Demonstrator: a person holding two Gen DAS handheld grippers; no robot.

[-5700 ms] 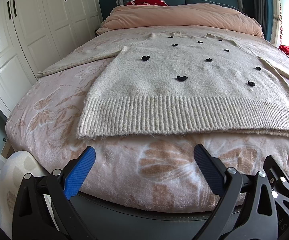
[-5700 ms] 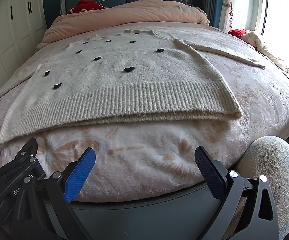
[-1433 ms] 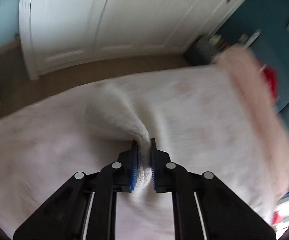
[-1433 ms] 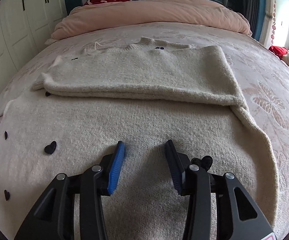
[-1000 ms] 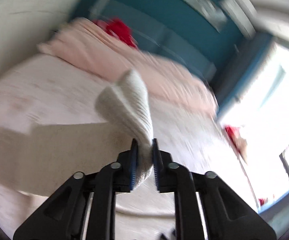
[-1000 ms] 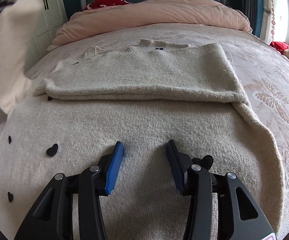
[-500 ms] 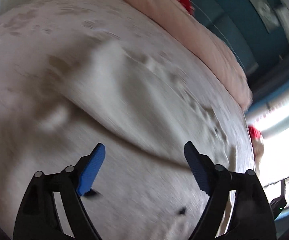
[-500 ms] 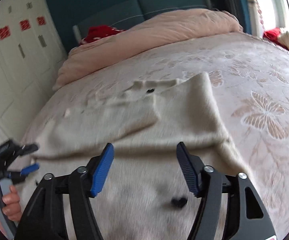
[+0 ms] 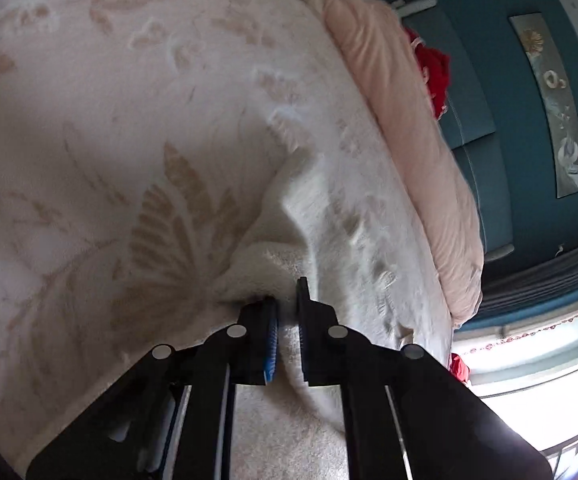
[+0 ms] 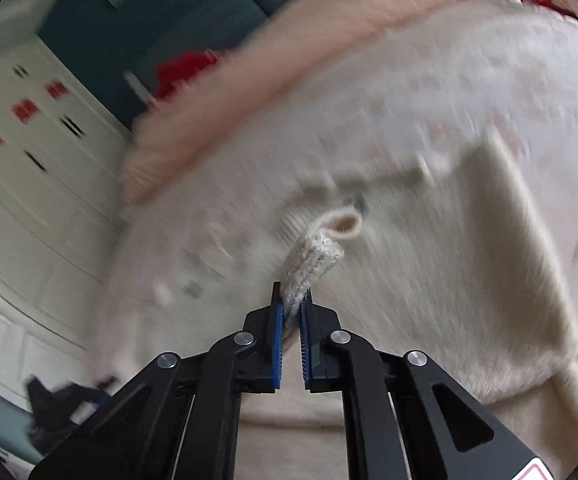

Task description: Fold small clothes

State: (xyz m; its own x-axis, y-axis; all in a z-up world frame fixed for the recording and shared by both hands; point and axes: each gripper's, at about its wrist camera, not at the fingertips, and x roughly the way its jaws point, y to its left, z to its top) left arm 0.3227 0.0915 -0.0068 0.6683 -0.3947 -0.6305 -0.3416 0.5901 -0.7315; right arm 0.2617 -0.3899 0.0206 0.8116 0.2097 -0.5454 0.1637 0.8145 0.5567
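The cream knit sweater (image 9: 329, 240) lies on the floral bedspread (image 9: 129, 140), its sleeves folded in over the body. My left gripper (image 9: 286, 314) is low at the sweater's left edge; its jaws are closing, and a fold of knit is pinched between the pads. In the blurred right wrist view the sweater (image 10: 429, 272) spreads across the bed. My right gripper (image 10: 292, 304) is closing too, with the ribbed hem (image 10: 313, 256) clamped in its tips and standing up in a loop.
A pink duvet (image 9: 401, 128) and a red item (image 9: 433, 68) lie at the teal headboard (image 9: 473, 112). White wardrobe doors (image 10: 29, 208) stand left of the bed. The other gripper (image 10: 61, 396) shows dimly at lower left. A bright window (image 9: 549, 412) is at the right.
Both grippers, open over the sweater half a second ago, have closed on its knit. The left dropped to the sweater's edge and rolled. The right has risen with the ribbed hem.
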